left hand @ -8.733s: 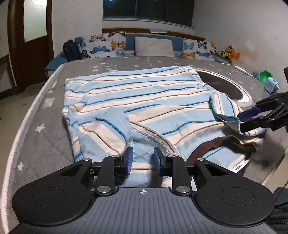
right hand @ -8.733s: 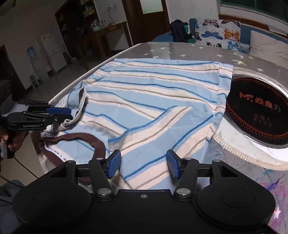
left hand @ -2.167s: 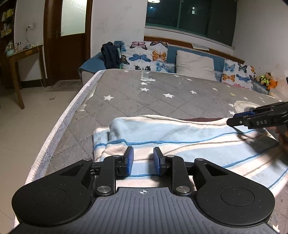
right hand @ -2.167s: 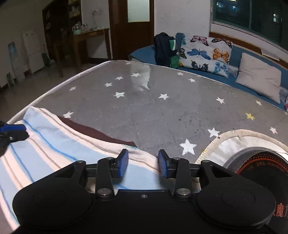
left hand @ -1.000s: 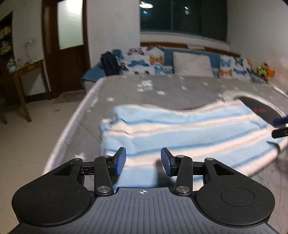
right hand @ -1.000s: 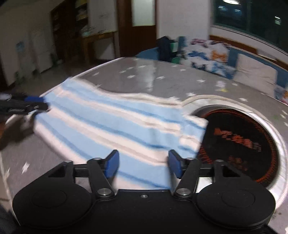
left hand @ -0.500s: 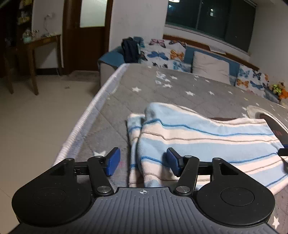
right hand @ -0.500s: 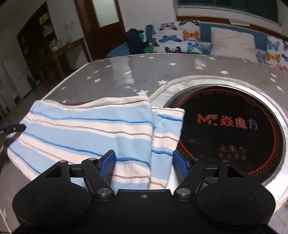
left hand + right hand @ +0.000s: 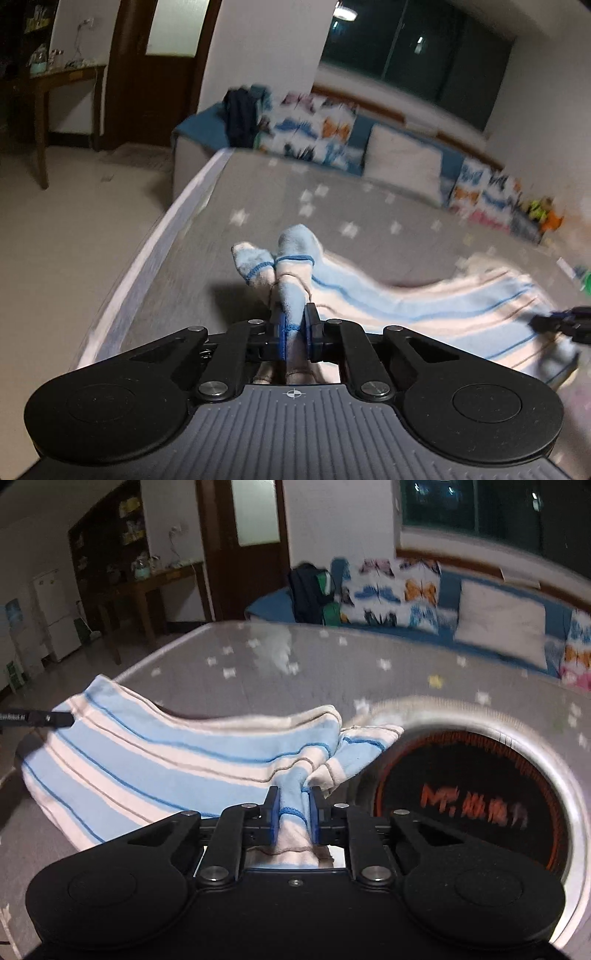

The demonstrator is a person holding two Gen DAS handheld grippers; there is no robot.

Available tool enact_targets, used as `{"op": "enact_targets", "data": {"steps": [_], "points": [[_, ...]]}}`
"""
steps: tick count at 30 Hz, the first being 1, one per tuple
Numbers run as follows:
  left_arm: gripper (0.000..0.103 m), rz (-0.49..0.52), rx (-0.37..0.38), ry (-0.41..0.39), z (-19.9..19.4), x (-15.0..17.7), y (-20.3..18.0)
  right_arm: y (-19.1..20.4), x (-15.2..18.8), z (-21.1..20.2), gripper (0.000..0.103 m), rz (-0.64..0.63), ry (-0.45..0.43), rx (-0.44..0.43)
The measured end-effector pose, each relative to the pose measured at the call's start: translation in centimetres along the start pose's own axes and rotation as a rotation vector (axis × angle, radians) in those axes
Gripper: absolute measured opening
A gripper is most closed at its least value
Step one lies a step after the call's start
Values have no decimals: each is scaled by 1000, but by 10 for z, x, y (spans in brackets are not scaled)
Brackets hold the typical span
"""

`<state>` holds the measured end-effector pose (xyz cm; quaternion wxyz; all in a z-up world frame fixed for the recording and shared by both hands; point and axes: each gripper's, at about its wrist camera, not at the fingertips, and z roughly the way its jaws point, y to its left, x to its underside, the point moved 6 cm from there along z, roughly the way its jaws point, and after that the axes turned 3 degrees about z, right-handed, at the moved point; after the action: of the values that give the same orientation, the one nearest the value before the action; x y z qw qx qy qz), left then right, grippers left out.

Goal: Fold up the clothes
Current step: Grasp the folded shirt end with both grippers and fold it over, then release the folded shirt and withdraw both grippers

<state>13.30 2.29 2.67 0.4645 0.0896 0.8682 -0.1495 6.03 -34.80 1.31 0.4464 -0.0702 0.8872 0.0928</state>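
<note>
The striped garment point(image 9: 424, 295) is folded into a long band and lies across the near part of the star-patterned mattress point(image 9: 258, 221). Its pale blue, cream and dark blue stripes run lengthwise between the two grippers. The left gripper point(image 9: 294, 329) is clamped on one end of the band; bunched fabric rises between the pads and two rounded cloth lobes stand up just beyond them. The right gripper point(image 9: 293, 814) is clamped on the other end, with a gathered fold pinched between its pads and a small flap spreading to the right, next to a round black panel point(image 9: 472, 801) set in the surface.

In the left wrist view, the right gripper point(image 9: 561, 323) appears only as a dark tip at the right edge, cut off by the frame. In the right wrist view, the left gripper point(image 9: 37, 718) shows as a dark bar at the left edge, touching the far corner of the garment. The underside of the garment is hidden.

Both views are motion-blurred. The orange lettering on the black panel cannot be read. Butterfly-print cushions point(image 9: 388, 587) and a dark bag point(image 9: 306, 590) beyond the mattress are smeared.
</note>
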Motion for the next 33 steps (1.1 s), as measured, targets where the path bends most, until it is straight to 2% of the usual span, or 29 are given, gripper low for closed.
{"op": "enact_targets", "data": {"steps": [8, 15, 19, 23, 24, 26, 28, 33], "points": [[10, 69, -29, -103, 20, -69, -23, -6, -63, 8, 16, -72, -100, 71], [10, 64, -63, -114, 68, -105, -26, -27, -98, 45, 15, -73, -126, 139], [11, 57, -108, -62, 108, -103, -16, -44, -99, 77, 15, -41, -100, 160], [13, 45, -163, 49, 152, -81, 0, -58, -73, 121, 18, -9, 1, 178], [14, 46, -200, 100, 165, -68, 6, -59, -67, 128, 18, -5, 24, 191], [21, 45, -223, 104, 165, -61, 13, -64, -57, 136, 18, 7, 58, 186], [32, 36, -235, 98, 160, -57, 20, -66, -55, 133, 24, 6, 62, 190], [42, 22, -241, 56, 125, -55, 27, -74, -49, 109, 31, 34, 49, 195]]}}
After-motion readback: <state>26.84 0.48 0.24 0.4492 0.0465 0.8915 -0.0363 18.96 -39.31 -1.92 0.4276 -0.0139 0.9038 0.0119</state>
